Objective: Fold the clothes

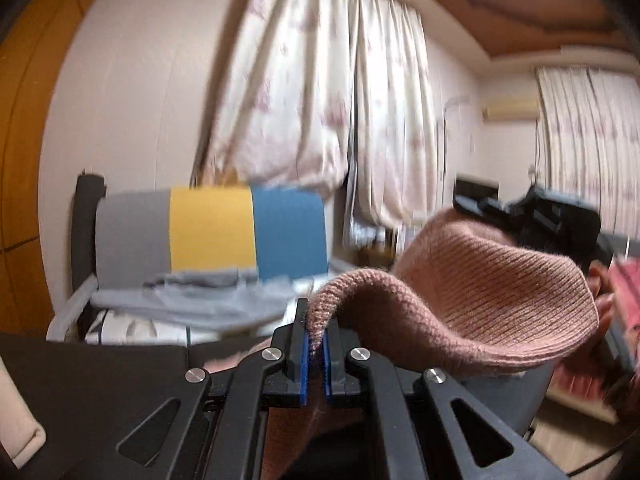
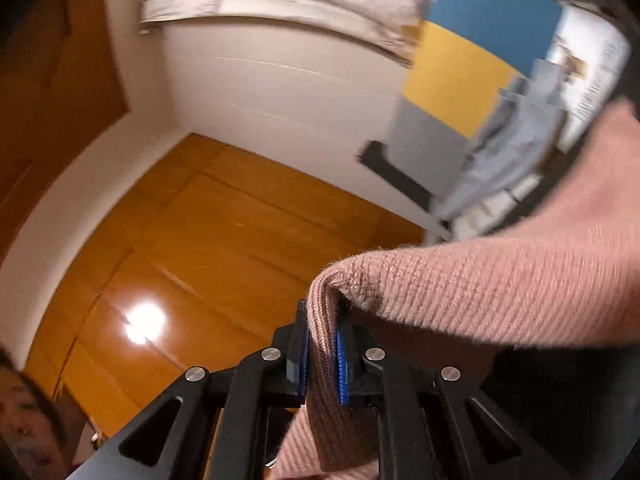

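Observation:
A pink ribbed knit sweater (image 1: 480, 292) hangs in the air between both grippers. My left gripper (image 1: 315, 340) is shut on one edge of it, with the knit pinched between the blue pads. From there the fabric arcs up and to the right toward the other black gripper (image 1: 536, 216), which a hand (image 1: 600, 300) holds. In the right wrist view my right gripper (image 2: 322, 344) is shut on a thick fold of the same sweater (image 2: 500, 288), which stretches off to the right. That view is rolled, so the room appears sideways.
A chair with a grey, yellow and blue backrest (image 1: 212, 232) stands against the wall, with light blue-grey clothes (image 1: 192, 300) lying on its seat. Floral curtains (image 1: 340, 100) hang behind it. Orange wooden doors (image 2: 208, 248) fill the left of the right wrist view.

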Available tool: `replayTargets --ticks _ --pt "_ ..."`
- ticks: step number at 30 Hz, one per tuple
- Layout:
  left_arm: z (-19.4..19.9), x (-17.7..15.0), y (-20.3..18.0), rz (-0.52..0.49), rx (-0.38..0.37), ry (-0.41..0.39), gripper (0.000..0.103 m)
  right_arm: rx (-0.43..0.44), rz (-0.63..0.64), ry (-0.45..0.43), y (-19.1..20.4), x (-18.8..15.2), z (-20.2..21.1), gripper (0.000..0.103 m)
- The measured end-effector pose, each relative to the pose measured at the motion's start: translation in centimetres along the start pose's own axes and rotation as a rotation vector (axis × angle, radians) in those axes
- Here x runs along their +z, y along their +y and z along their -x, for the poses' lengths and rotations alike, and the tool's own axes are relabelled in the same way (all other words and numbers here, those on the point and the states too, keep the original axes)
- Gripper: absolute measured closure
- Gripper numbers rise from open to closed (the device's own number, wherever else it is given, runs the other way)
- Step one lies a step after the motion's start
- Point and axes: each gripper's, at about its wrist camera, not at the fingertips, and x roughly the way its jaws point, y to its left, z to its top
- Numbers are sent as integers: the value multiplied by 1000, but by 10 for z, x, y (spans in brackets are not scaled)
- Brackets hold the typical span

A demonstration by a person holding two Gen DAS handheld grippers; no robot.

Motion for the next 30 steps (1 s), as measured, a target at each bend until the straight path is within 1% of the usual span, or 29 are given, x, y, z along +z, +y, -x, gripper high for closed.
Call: replayTargets --ticks 3,5,7,11,16,22,24,27,30 --pt "15 34 5 44 -24 -88 99 65 71 11 46 7 3 92" --pt "25 56 9 73 -40 -147 99 105 130 20 77 12 -5 92" --pt "35 75 8 71 -41 -198 99 138 181 15 105 17 -9 92" --pt "50 106 4 71 -65 -262 99 198 248 -11 150 23 -14 92" --pt "76 137 -7 68 -114 -348 99 279 318 -26 192 21 -25 92" --pt "102 168 -22 82 -201 -394 99 357 410 7 249 3 -31 92" --pt "115 183 -29 81 -231 -407 99 405 426 31 265 -3 -36 92" --pt "135 204 -38 79 -280 -419 99 458 490 53 298 -13 -41 92" --pt "156 221 -44 76 -319 -424 99 487 566 41 326 -24 -39 92"
